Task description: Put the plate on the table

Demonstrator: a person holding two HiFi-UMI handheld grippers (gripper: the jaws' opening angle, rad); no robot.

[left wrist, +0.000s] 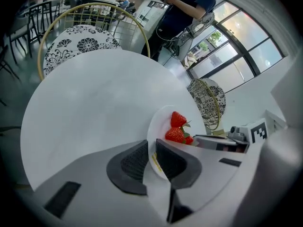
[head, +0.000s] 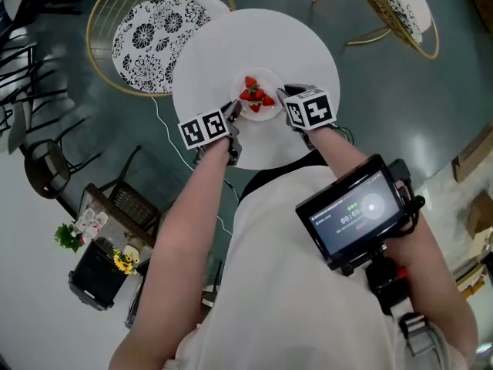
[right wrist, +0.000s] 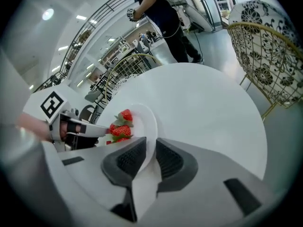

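Jaws of left gripper (head: 234,111) and right gripper (head: 282,95) clamp opposite rims of level plate (head: 266,74) over table (head: 231,45).

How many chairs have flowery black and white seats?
2. The left flowery chair sits beside the round white table at the head view's upper left; the right flowery chair stands apart at the upper right. More may be out of view.

The plate (head: 269,73) is small, round and white, with a few red strawberries (head: 256,95) on it. My left gripper (left wrist: 152,148) pinches its left rim and my right gripper (right wrist: 150,148) its right rim, holding it level over the near part of the round white table (head: 231,45).
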